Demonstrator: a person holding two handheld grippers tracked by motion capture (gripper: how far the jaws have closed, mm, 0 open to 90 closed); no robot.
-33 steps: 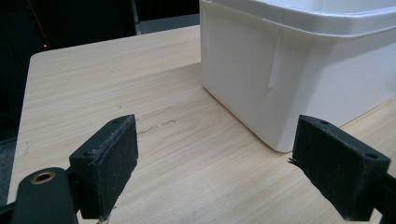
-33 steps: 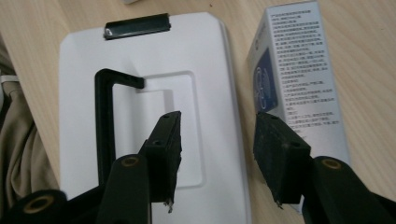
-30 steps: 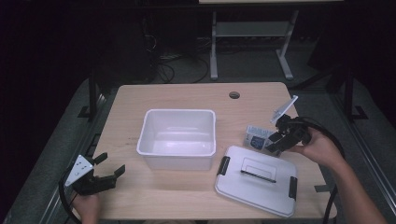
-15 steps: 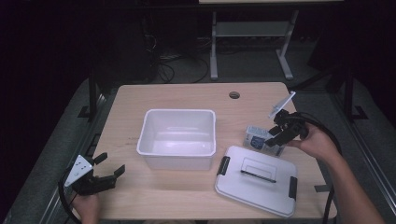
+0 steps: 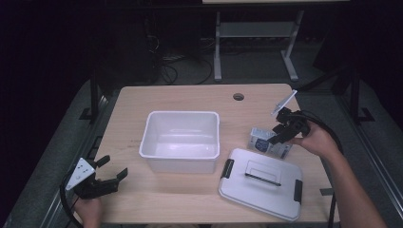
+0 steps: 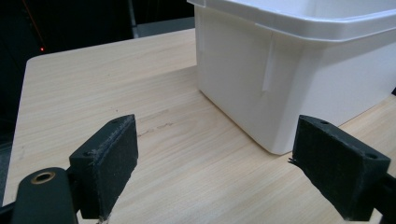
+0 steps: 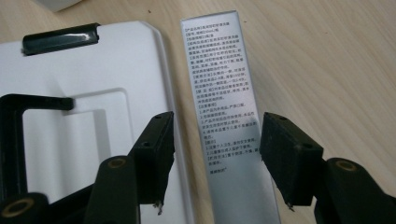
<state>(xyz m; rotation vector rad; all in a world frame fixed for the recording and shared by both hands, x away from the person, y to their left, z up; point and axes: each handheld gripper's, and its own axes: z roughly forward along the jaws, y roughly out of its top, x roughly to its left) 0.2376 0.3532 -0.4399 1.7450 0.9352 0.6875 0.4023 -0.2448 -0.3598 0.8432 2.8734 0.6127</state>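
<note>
Silvery-grey and printed with small text, the slim carton [image 7: 228,116] lies flat on the table [image 5: 190,97] just beside the far right edge of the white bin lid [image 5: 261,183], seemingly touching it along that edge. In the right gripper view its long axis runs straight away from the right tongs [image 7: 215,154], which stand over its near end with one pad on each long side. The jaws have just been opening; the carton sits between them, but a sliver of gap shows on both sides, so the pads do not press on it. From above, the right tongs [image 5: 281,134] come at the carton [image 5: 268,141] from the person's right, and this hand is clearly the nearer one.

Off at the near left corner, the left tongs [image 5: 107,172] are spread wide around nothing, pointing towards the white plastic bin [image 5: 181,140], well apart from the carton.

As I read it, a grasp would depend on that alignment: the jaws already straddle the short width, so closing across it should catch the carton. The lid pad has little room, since lid and carton lie so close.
</note>
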